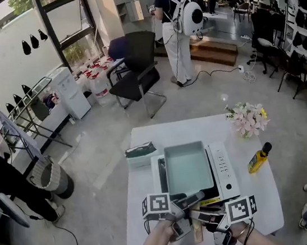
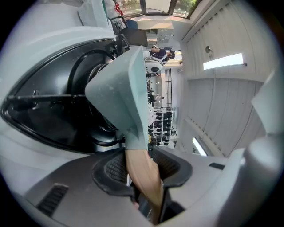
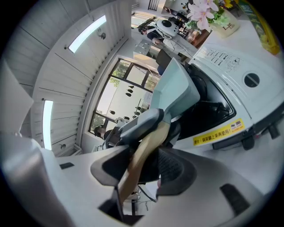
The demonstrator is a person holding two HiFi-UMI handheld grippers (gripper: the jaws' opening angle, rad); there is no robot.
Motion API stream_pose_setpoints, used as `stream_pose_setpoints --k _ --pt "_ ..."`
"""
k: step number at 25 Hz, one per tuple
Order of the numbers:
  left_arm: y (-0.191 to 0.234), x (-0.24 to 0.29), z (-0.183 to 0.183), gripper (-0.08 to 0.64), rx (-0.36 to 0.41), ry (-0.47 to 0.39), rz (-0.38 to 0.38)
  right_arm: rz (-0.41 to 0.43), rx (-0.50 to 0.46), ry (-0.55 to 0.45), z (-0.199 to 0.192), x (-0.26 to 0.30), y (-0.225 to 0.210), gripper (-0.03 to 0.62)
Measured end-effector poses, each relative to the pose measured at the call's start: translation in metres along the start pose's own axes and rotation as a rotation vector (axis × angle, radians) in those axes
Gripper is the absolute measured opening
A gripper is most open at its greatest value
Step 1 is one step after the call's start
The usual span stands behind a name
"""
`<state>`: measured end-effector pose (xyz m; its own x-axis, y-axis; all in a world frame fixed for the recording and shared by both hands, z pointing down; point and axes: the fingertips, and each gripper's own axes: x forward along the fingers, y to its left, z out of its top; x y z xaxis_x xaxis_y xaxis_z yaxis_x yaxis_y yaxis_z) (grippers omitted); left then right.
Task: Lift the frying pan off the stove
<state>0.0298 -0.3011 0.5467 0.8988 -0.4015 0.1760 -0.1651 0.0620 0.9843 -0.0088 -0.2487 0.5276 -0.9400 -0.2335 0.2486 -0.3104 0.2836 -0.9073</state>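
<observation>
Near the table's [image 1: 139, 143] front edge, the left gripper [image 2: 143, 165] clamps the frying pan's [image 1: 188, 168] wooden handle [image 2: 140, 177]. The right gripper's [image 3: 144, 166] jaws stand wide around it. The pan sits over the stove [image 1: 224, 172]; lifting it clear apparently remains.

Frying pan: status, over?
Left claw shut on wooden handle; right claw open around it. Pale green square frying pan over white stove. Nothing in the way.

Table [image 1: 172, 136]: stove [image 1: 224, 171] centre, toward near edge. Frying pan [image 1: 188, 168] over stove's L part; resting on it or clear of it, can't tell. From it the pan handle [image 1: 197, 229] points to near edge, btwn jaws of L gripper [image 2: 142, 167] & R gripper [image 3: 144, 168]. Box [image 1: 140, 152] just L of stove. Bottle [image 1: 259, 158] R of stove, apart. Flowers [image 1: 248, 118] at far-R corner. Chair [image 1: 137, 70] on floor behind table, well apart.
</observation>
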Motion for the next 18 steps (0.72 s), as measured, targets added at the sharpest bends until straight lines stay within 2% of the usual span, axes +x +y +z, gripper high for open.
stream_pose_setpoints --k 5,12,18 --pt "-0.008 -0.005 -0.005 0.149 0.044 0.006 0.001 0.002 -0.025 -0.001 -0.004 -0.001 0.008 0.192" --pt "-0.027 -0.01 -0.006 0.149 0.067 -0.03 -0.048 0.016 -0.064 -0.026 -0.001 -0.006 0.024 0.19" --pt "-0.051 -0.02 -0.01 0.149 0.138 -0.047 -0.066 0.025 -0.117 -0.035 -0.001 -0.01 0.047 0.19"
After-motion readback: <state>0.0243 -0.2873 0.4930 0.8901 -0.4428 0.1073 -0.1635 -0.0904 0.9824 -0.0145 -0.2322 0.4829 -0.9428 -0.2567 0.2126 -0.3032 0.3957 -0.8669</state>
